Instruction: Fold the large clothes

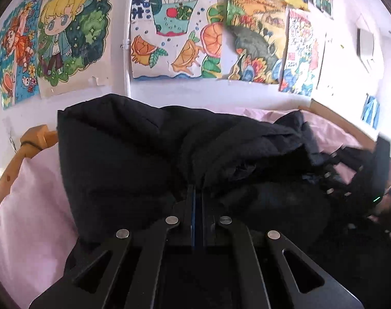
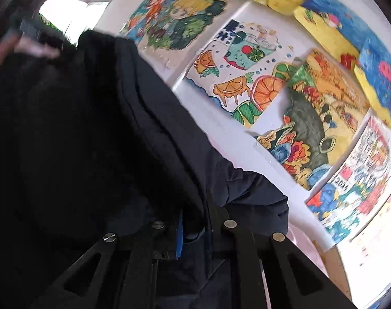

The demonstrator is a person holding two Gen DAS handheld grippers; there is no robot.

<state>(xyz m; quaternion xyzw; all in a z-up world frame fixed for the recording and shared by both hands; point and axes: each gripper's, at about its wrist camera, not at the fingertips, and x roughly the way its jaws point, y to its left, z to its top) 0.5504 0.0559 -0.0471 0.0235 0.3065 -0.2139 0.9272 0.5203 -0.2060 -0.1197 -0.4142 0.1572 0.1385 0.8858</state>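
Note:
A big black padded jacket (image 1: 133, 154) lies bunched on the pink bed sheet (image 1: 28, 206). My left gripper (image 1: 197, 189) is shut, and a fold of the jacket gathers into its tips. At the right edge of the left wrist view the right gripper (image 1: 349, 177) is a blur against the jacket's far side. In the right wrist view the picture is rolled over and the jacket (image 2: 79, 141) fills the left half. There my right gripper (image 2: 195, 219) has its jaws nearly together on a thick edge of the dark cloth.
A curved wooden bed frame (image 1: 33, 139) rims the sheet on the left and a wooden edge (image 1: 331, 113) on the right. Children's drawings (image 1: 174, 31) cover the white wall behind the bed. A blurred hand (image 2: 23, 46) shows at the upper left.

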